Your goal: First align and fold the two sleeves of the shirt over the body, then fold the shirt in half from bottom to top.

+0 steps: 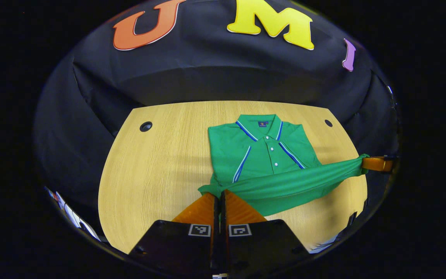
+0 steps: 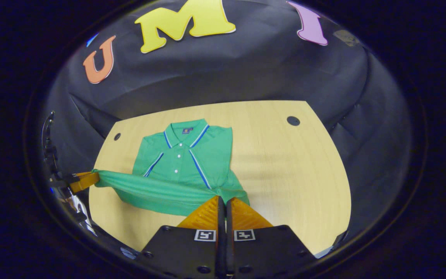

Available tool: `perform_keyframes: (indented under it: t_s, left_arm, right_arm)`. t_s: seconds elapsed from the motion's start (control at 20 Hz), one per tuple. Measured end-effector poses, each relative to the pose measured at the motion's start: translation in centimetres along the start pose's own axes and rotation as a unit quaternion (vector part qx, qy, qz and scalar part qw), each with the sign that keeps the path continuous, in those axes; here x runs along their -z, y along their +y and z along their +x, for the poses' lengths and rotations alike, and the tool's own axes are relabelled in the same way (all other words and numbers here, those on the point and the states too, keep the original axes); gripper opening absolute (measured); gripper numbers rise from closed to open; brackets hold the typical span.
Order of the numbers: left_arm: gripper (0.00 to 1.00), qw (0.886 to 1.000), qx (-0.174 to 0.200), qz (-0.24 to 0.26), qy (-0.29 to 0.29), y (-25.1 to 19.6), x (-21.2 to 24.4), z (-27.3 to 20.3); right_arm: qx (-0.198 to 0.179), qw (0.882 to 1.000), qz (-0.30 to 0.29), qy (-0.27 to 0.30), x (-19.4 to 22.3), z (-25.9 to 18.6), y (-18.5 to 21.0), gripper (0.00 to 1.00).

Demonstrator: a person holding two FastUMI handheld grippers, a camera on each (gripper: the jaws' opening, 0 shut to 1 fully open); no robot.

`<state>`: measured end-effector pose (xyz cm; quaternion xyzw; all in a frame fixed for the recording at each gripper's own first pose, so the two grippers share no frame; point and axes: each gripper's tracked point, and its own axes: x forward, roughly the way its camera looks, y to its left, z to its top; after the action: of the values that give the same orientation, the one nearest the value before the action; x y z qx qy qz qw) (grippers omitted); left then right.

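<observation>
Lifting the hem evenly is what this step asks for: the shirt [image 1: 263,155] lies collar-away on the table [image 1: 157,155], its sleeves already folded in so the body reads as a neat rectangle, and its bottom edge is raised off the wood and stretched into a taut band between the two grippers. The left gripper [image 1: 221,197] has its fingers pressed together on one bottom corner of the shirt; the right gripper [image 2: 223,203] is likewise clamped on the other corner. In the left gripper view the right gripper appears far off at the right edge with the cloth bunched in its tips, and in the right gripper view the left gripper sits at the left edge the same way. To do the fold well, I would judge that both corners should travel together toward the collar [image 1: 261,124], kept at equal height and with the band stretched just enough to stay smooth, so the hem lands square on the shoulders and not skewed. Both grippers are held low, close over the near edge of the table, pointing forward toward the collar and set well apart across the shirt's width.
</observation>
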<state>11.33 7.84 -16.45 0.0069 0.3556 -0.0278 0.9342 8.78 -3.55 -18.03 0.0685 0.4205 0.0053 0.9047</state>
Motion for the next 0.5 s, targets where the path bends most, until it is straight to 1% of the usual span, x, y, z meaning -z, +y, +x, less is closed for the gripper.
perform_keyframes:
  t_s: [0.1,0.35,0.4,0.45,0.5]
  left_arm:
    - [0.03,1.0,-0.004,-0.002,-0.016,0.3,-1.7,1.5]
    - [0.03,0.998,-0.014,-0.009,-0.062,1.1,-6.4,5.9]
    - [0.03,0.997,-0.014,-0.015,-0.075,1.1,-7.3,6.8]
    - [0.03,0.996,-0.015,-0.019,-0.086,1.2,-8.1,7.8]
    - [0.03,0.996,-0.018,-0.021,-0.089,1.2,-8.4,8.9]
  right_arm:
    - [0.006,1.0,-0.013,-0.02,-2.0,1.5,0.1,0.02]
    - [0.006,0.998,-0.014,-0.065,-6.7,6.1,0.9,0.02]
    - [0.003,0.997,-0.011,-0.072,-7.4,7.3,1.1,0.0]
    - [0.002,0.997,-0.008,-0.079,-8.0,8.4,1.1,0.0]
    - [0.005,0.996,-0.005,-0.085,-8.6,9.7,1.0,0.05]
